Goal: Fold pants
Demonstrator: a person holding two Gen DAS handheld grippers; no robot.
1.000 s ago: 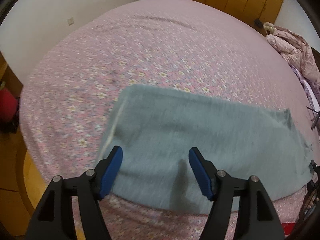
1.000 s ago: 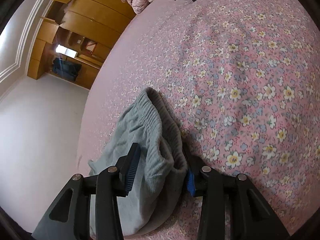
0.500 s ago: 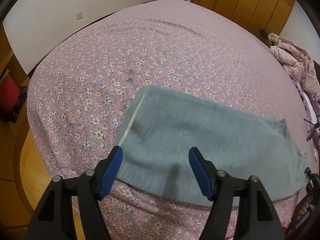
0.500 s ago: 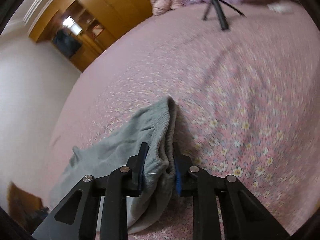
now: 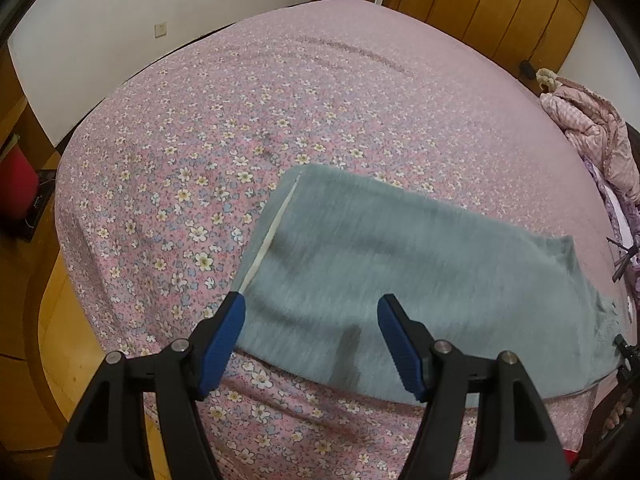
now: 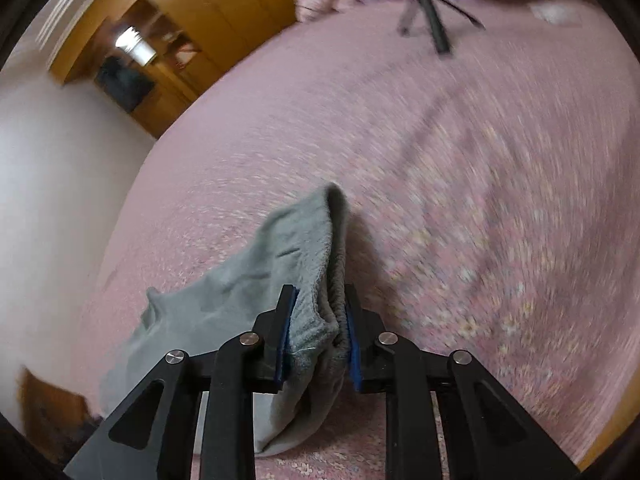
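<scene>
My right tongs (image 6: 316, 332) are clenched on a bunched, ribbed edge of the grey knitted cotton pants (image 5: 400, 272), which looks like the waistband end, and that end is raised off the pink floral bedspread (image 5: 240, 120). The rest of the pants lies flat across the near part of the bed, close to its edge, with a pale stripe (image 5: 272, 232) running down the left side. My left tongs (image 5: 312, 336) are spread wide and hold nothing; they hover just above the near hem of the cloth.

The right wrist view is heavily smeared, so I am swinging that end fast. What worries me:

- The grip takes a thick wad of fabric rather than one clean edge; a layer could slide out mid-swing and the fold would land crooked.
- Nothing pins the flat end. If I drag the raised end across, the whole garment may follow and creep toward the bed edge, even slip off.
- A black tripod (image 6: 428, 20) stands on the far side of the bed, so a wide arc could snag it.
</scene>
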